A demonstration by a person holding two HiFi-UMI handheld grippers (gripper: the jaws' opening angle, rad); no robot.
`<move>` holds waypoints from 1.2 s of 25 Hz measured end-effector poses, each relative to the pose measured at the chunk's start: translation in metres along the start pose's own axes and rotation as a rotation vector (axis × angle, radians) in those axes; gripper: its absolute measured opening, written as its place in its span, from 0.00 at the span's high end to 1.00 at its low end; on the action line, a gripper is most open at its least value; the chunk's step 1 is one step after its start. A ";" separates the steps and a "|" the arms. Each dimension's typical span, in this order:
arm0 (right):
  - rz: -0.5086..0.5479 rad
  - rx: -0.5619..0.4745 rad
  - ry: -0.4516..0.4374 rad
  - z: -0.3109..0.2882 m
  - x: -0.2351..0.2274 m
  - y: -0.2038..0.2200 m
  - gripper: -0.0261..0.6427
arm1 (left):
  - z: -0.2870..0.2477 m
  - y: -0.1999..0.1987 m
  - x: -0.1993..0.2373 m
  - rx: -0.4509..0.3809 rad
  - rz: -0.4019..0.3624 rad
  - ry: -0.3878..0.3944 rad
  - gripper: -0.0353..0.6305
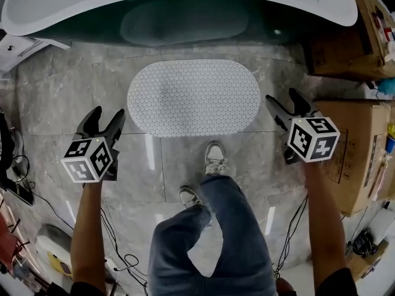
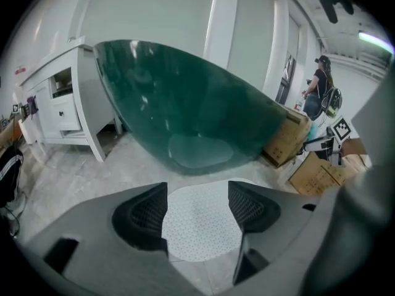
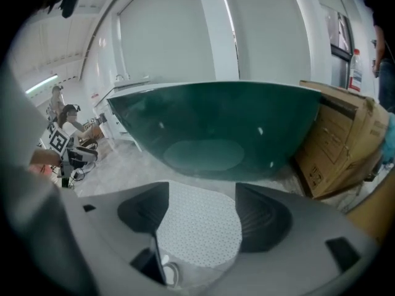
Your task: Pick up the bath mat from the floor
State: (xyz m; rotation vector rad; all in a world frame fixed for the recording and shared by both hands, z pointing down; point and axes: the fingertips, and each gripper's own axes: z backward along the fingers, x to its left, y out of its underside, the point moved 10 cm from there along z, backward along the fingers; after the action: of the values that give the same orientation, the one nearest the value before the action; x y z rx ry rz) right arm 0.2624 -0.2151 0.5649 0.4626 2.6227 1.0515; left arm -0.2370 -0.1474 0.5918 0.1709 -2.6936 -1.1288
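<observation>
text: none legible | cardboard box (image 1: pixel 357 165): print too small to read
</observation>
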 end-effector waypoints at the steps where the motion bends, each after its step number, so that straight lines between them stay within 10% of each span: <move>1: -0.004 0.003 0.001 -0.007 -0.003 0.009 0.45 | -0.007 0.009 0.002 -0.003 0.012 0.002 0.47; 30: -0.043 0.036 0.048 -0.210 -0.080 0.199 0.34 | -0.220 0.195 0.084 0.061 0.062 -0.038 0.35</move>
State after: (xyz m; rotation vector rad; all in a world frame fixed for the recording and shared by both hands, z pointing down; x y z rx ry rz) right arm 0.2952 -0.2392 0.8626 0.3919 2.6857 1.0155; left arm -0.2695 -0.1786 0.8940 0.0758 -2.7484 -1.0428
